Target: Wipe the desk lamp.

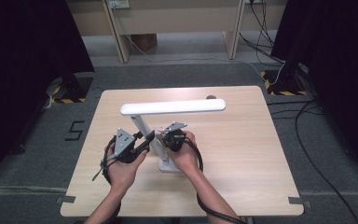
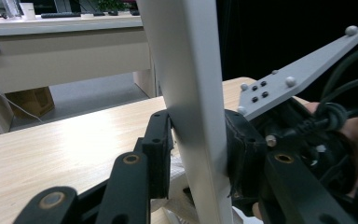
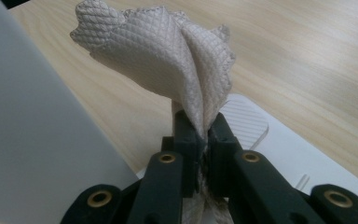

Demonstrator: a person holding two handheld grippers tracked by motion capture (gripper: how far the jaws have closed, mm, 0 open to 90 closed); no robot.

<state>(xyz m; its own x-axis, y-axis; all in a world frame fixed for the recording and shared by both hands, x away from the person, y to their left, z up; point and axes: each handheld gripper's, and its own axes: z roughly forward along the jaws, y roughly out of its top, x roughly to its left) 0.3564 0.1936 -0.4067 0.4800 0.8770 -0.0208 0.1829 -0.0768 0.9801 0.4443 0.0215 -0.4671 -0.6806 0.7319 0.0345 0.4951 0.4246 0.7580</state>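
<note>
— What surrounds my desk [image 1: 242, 154]?
— Grey carpet [image 1: 177, 72], a black "5" marking [image 1: 74, 130] on it left of the desk, and yellow-black hazard tape [image 1: 286, 92] at the back corners.
— And behind?
— Pale wooden furniture legs [image 1: 119, 35], a brown box [image 1: 144, 42], black cables [image 1: 307, 116] trailing right, dark curtains [image 1: 23, 56] on both sides.

Cloth [image 3: 168, 60]: quilted diamond weave, matt, soft beige fabric. Lamp post [image 2: 191, 107]: smooth white plastic, slight satin sheen; lamp base [image 3: 279, 135] ribbed in part. Table [image 1: 242, 140]: pale wood grain, smooth, matt. Gripper plate [image 2: 298, 74]: dull grey metal.
</note>
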